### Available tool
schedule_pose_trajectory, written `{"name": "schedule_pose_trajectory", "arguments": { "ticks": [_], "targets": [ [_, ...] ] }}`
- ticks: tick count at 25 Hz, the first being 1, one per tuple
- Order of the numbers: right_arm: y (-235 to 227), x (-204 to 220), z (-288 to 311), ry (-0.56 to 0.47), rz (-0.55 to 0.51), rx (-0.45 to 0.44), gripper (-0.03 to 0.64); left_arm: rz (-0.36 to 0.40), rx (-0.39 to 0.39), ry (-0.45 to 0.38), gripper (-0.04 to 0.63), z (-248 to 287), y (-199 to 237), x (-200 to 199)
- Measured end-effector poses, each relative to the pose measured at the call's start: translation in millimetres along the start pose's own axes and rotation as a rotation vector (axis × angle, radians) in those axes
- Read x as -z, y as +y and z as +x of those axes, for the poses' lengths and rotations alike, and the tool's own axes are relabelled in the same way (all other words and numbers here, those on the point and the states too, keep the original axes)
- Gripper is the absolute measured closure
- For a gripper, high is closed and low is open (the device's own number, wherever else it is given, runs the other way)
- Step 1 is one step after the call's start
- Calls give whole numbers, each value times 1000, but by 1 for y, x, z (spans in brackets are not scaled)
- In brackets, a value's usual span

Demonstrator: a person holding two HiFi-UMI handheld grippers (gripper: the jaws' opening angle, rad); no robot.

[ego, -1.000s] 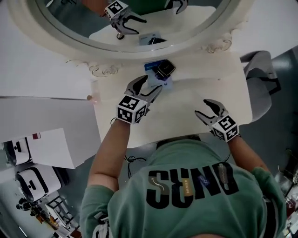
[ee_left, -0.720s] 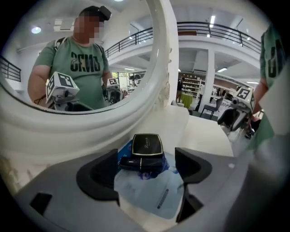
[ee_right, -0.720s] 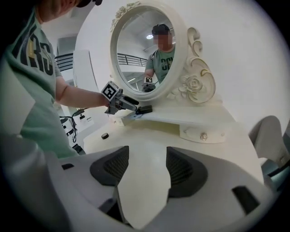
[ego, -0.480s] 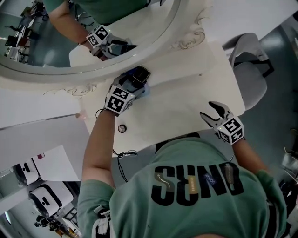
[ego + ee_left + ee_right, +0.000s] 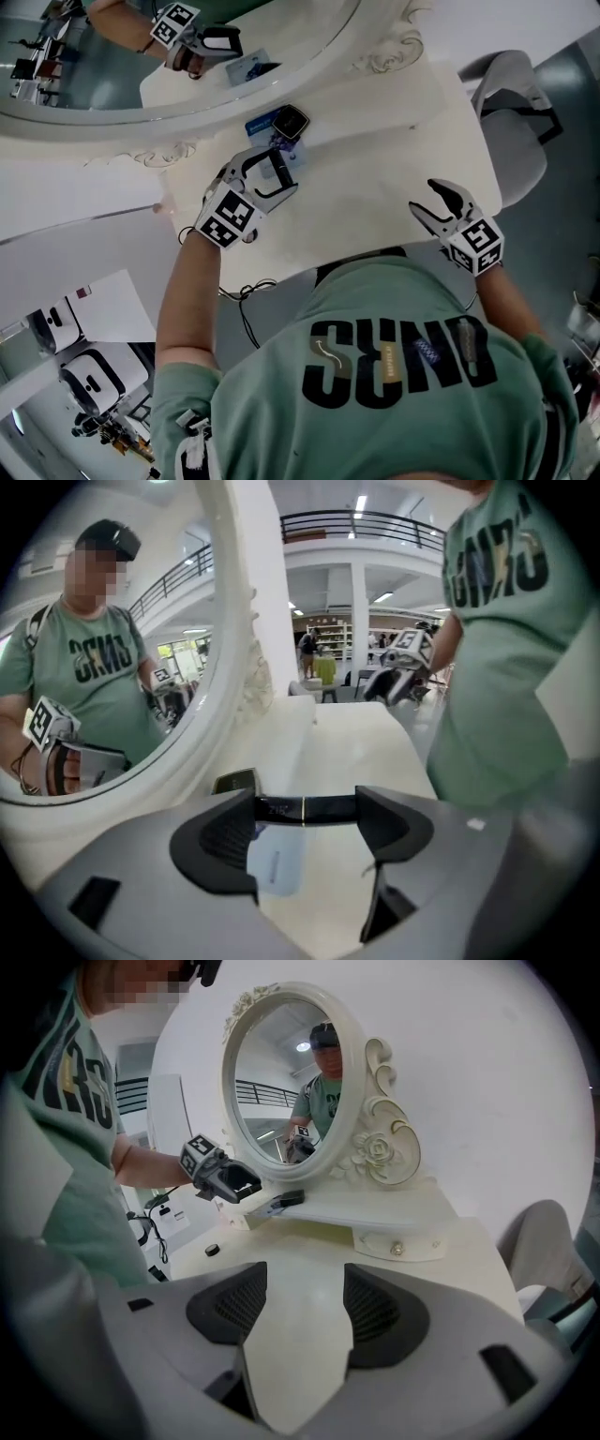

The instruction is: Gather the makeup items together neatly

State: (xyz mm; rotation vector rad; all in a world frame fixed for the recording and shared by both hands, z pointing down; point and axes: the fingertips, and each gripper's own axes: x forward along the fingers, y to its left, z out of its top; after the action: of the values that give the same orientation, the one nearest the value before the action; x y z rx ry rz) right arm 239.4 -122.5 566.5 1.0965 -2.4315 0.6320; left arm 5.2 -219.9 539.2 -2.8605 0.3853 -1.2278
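Two grippers, one loaded.

Nearest the body: right gripper (image 5: 427,201) hovers over the front right of the dressing table (image 5: 375,197). Jaws well apart, nothing between them. Idle.

Small round black piece (image 5: 212,1250) lies alone on the table's left front, well apart from the other items.

Mid-table: left gripper (image 5: 278,169) has its jaws spread wide and clamped on the two ends of a slim black case (image 5: 323,807), held level. A pale sachet (image 5: 275,869) lies flat on the white surface directly under the case.

Farther: black compact (image 5: 291,122) sits on a blue card (image 5: 260,126), both on the raised shelf (image 5: 375,1211) at the foot of the mirror (image 5: 187,56). The case is near these, not touching.

Judgement: the step in hand looks like placing the case with the compact group.
- Keep the case level and bring it in parallel to the compact's edge.
- Lower it until it rests flat before letting go, just beside the compact rather than on top.
- The grip is on the ends only, so a tilt could let it slip. Open slowly.
- Mind the sachet, since a low pass may drag it.
- The round piece remains to be fetched, and the right gripper is free for that.
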Motion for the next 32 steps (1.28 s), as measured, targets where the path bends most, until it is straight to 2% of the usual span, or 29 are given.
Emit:
{"name": "schedule_pose_trajectory", "arguments": {
  "ticks": [2,4,7,12,14,18,21,25,28,32],
  "targets": [
    [8,-3,8,-2,-9,-18,365,17,46,-3,253,-3,-38,12],
    [19,-4,18,3,-18,-43,365,-8,74,21,253,3,-70,37],
    [35,-3,28,17,-35,-79,365,-46,73,74,253,16,-102,82],
    [49,2,36,46,-55,-99,365,-97,16,114,253,32,-111,133],
    [53,3,38,58,-61,-101,365,-85,8,138,253,38,-111,145],
    [58,3,39,72,-68,-100,365,-51,25,181,253,50,-113,159],
    [58,-1,38,71,-68,-93,365,-59,46,213,253,54,-114,167],
    [61,-21,43,51,-79,-93,365,-110,19,144,252,43,-109,152],
    [65,-46,58,33,-108,-105,365,-167,-52,20,252,11,-96,125],
    [71,-89,97,9,-160,-119,364,-287,-162,-157,253,-54,-82,96]
  ]
}}
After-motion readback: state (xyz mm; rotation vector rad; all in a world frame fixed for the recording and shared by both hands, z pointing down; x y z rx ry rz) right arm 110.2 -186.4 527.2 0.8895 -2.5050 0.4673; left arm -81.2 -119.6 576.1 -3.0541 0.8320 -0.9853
